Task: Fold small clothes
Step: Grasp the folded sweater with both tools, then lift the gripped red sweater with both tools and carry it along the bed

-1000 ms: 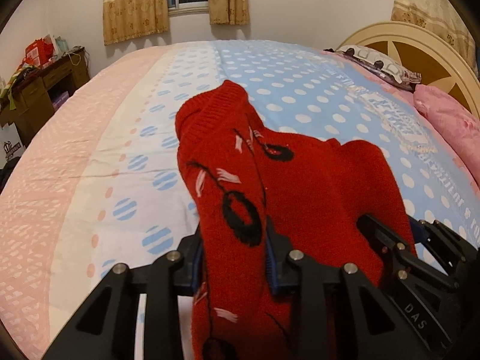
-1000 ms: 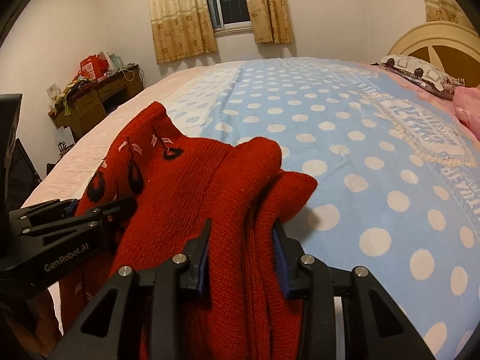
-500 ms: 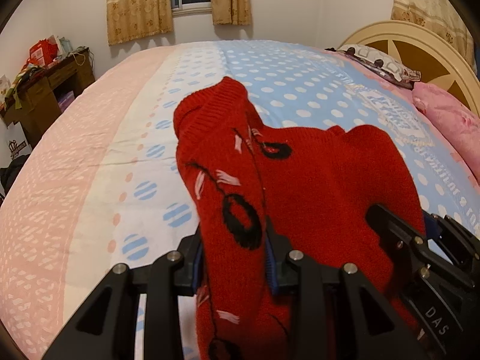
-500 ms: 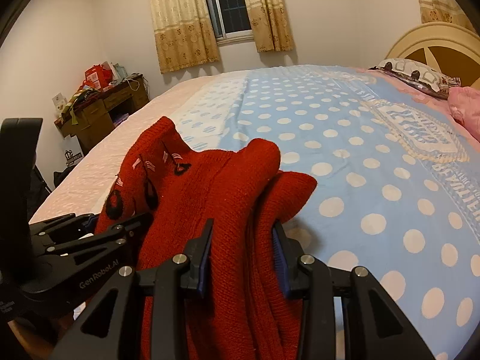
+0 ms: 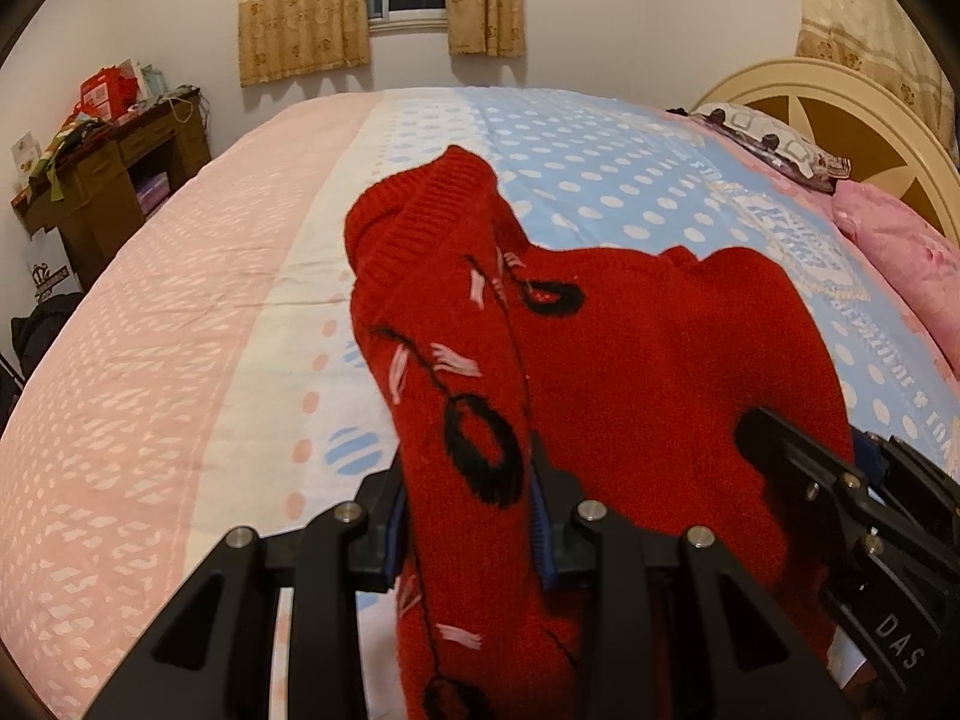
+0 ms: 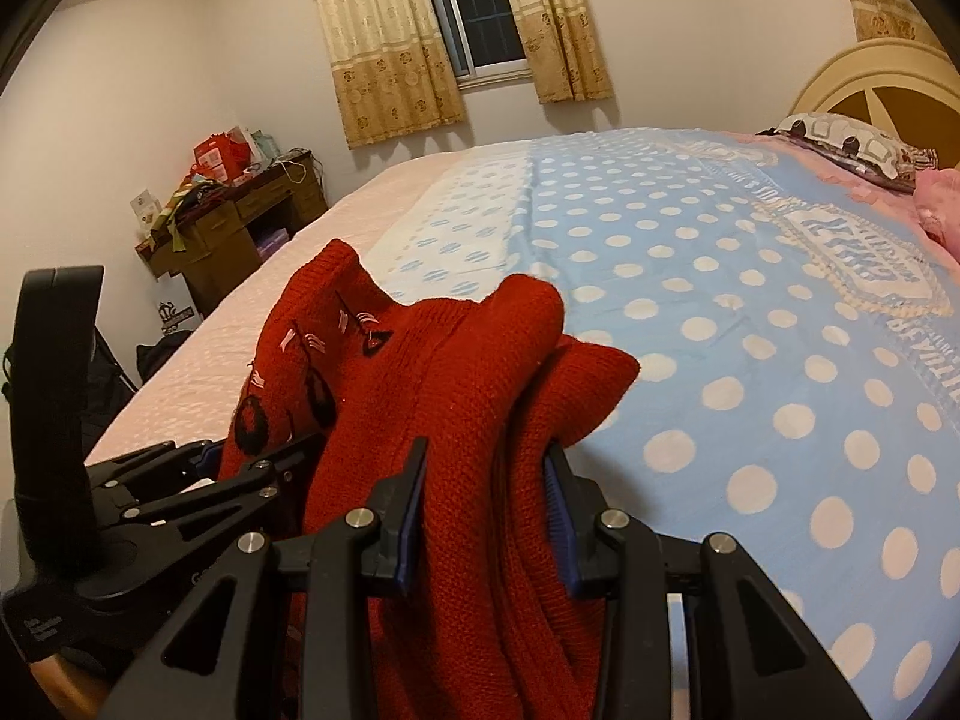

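While gripped, red sweater (image 5: pixel 630 360) higher than before.

Both grippers are matte black, with ribbed blue pads inside the fingers and silver screw heads on the linkages. The right gripper (image 5: pixel 864 480), lower right, carries white "DAS" lettering.
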The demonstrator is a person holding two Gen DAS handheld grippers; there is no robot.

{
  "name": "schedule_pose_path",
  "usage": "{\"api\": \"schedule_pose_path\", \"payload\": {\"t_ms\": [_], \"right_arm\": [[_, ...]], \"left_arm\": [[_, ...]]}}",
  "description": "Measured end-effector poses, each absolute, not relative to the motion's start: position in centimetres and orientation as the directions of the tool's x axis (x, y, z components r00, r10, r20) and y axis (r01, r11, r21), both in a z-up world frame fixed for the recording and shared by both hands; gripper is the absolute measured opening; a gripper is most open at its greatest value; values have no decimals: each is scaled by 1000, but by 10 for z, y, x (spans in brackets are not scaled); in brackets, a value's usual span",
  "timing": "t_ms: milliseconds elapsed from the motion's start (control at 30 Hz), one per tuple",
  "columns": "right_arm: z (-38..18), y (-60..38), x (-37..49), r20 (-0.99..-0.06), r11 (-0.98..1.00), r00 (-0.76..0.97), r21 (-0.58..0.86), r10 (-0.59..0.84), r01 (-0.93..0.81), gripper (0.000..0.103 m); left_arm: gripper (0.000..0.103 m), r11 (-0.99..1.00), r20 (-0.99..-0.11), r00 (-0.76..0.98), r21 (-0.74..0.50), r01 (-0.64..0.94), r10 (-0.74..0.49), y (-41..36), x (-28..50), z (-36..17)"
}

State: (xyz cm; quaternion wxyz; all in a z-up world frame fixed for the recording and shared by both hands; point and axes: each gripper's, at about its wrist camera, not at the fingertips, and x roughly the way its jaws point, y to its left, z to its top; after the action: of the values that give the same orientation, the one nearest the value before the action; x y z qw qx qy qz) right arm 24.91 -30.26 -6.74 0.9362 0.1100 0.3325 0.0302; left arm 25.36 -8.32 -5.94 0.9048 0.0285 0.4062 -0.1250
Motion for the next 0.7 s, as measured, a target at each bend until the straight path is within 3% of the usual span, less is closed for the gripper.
{"api": "schedule_pose_path", "payload": {"t_ms": [700], "right_arm": [[-59,-195,251,-613,927,719,356,326,-117,36]], "left_arm": [[33,992,-743,657,-90,88,-125,22,245,-59]]}}
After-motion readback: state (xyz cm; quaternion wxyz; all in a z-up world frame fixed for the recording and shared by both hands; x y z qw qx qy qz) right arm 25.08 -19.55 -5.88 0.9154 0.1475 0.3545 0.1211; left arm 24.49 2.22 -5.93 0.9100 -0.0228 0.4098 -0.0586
